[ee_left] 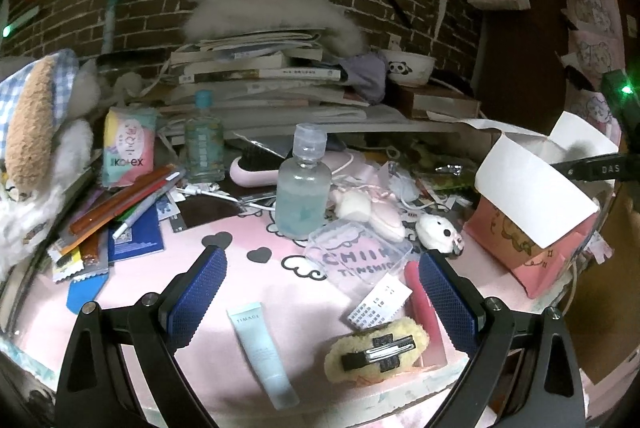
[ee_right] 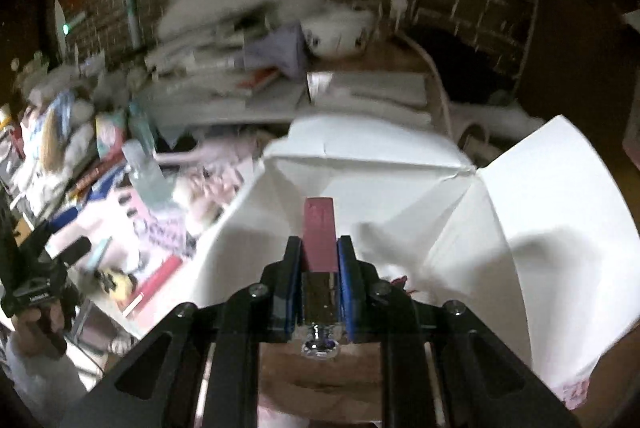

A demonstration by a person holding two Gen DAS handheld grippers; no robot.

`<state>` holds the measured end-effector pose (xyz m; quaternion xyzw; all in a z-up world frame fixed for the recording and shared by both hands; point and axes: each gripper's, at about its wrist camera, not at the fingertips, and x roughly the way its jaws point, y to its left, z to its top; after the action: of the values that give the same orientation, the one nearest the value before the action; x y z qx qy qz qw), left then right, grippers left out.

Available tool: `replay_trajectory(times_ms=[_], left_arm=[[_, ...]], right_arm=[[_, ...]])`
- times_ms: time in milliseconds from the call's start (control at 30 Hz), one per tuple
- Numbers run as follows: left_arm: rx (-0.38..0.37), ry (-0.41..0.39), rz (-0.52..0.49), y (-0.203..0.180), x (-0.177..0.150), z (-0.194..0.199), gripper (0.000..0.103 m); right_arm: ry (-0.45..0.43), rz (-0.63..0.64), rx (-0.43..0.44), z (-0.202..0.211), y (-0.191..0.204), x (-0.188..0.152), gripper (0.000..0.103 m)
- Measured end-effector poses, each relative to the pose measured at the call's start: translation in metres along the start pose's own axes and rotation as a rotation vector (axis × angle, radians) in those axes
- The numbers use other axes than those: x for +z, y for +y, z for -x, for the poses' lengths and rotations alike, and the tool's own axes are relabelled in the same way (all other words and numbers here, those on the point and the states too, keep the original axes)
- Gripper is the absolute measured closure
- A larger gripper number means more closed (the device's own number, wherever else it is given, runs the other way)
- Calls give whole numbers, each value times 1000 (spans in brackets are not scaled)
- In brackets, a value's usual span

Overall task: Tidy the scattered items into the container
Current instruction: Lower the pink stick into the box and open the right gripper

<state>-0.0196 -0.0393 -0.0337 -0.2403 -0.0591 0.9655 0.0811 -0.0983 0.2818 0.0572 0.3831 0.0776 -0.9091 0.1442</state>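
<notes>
My right gripper (ee_right: 319, 242) is shut on a dark pink lipstick (ee_right: 319, 224) with a silver base. It holds the lipstick over the open mouth of the pink box (ee_right: 540, 196), whose white flaps are spread wide. In the left wrist view the same box (ee_left: 504, 240) stands at the right edge of the desk. My left gripper (ee_left: 320, 260) hovers open over the pink mat with nothing between its blue pads. Below it lie a pale Timage tube (ee_left: 262, 352), a yellow fluffy hair clip (ee_left: 376, 352), a clear plastic case (ee_left: 356, 256) and a red tube (ee_left: 420, 296).
A clear bottle (ee_left: 302, 188), a small white plush (ee_left: 438, 230), pens (ee_left: 124, 200), a Kotex pack (ee_left: 128, 148) and a green bottle (ee_left: 204, 144) crowd the mat's far side. Behind them are stacked books (ee_left: 260, 76) and a panda bowl (ee_left: 408, 68), with a brick wall at the back.
</notes>
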Motion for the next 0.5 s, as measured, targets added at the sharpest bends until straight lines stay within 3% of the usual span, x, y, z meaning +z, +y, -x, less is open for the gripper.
replay_trajectory(times_ms=[267, 500], left_arm=[[2, 5, 1, 0, 0, -1, 7], [2, 5, 3, 0, -1, -1, 7]], right_arm=[[255, 65, 12, -40, -4, 4, 88], [303, 48, 23, -49, -10, 0, 86]])
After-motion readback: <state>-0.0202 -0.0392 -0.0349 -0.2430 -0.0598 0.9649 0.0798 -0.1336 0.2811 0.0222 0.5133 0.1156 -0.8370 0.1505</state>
